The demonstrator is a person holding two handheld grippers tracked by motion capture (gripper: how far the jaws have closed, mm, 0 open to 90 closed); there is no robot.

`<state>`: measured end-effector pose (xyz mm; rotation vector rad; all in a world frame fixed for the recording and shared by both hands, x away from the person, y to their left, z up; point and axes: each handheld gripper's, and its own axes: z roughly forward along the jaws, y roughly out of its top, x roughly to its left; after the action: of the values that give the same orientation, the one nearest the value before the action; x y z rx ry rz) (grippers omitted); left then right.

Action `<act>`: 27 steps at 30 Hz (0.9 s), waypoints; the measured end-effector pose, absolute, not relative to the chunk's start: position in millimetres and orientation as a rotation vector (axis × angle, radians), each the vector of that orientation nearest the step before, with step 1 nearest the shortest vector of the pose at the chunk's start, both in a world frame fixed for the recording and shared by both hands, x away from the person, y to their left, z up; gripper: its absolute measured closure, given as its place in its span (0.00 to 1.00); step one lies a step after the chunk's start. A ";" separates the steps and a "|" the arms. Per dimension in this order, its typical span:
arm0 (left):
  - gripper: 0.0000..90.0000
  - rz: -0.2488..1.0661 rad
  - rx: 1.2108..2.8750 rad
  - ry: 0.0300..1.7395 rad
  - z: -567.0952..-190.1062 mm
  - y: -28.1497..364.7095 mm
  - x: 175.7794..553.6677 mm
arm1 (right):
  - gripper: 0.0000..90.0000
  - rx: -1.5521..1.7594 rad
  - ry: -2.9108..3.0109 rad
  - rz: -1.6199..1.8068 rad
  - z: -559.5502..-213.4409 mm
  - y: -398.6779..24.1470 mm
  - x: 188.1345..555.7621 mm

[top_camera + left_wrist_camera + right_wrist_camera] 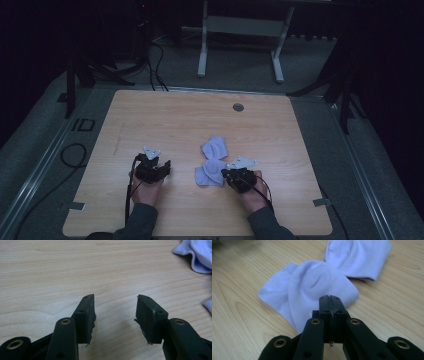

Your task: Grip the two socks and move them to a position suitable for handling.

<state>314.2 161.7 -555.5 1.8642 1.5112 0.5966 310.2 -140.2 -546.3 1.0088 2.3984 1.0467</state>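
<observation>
The high view looks forward and down from above the person's near side, taking in the whole desk (165, 110) and the floor beyond it. The left gripper view sits low and close over the wood, facing along its own fingers (86, 315) with the pale socks (197, 255) at its right edge. The right gripper view looks closely onto those same socks, which the high view shares at mid-desk.
</observation>
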 end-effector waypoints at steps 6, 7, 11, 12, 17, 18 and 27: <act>0.55 0.585 1.866 1.490 -555.0 159.0 312.4 | 0.96 1.007 2.417 1.029 -552.4 -132.3 311.6; 0.55 0.584 1.869 1.485 -554.8 158.6 312.2 | 0.96 1.007 2.417 1.029 -552.4 -132.3 311.6; 0.55 0.568 1.865 1.467 -552.9 156.9 310.0 | 0.97 1.031 2.434 0.999 -557.8 -131.0 312.8; 0.55 0.560 1.862 1.461 -552.1 156.5 309.2 | 0.97 1.033 2.436 0.997 -557.5 -131.0 312.9; 0.57 0.526 1.862 1.430 -549.3 156.2 305.7 | 0.97 1.030 2.438 0.989 -557.6 -130.2 312.5; 0.58 0.520 1.864 1.424 -548.9 156.1 305.1 | 0.97 1.032 2.438 0.991 -557.7 -129.7 312.2; 0.65 0.492 1.868 1.384 -546.1 153.9 300.8 | 0.97 0.998 2.454 1.006 -558.7 -122.1 309.8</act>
<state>300.8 153.9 -546.1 1.8680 1.3844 0.4918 309.8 -122.1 -558.7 0.9976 2.4544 1.0064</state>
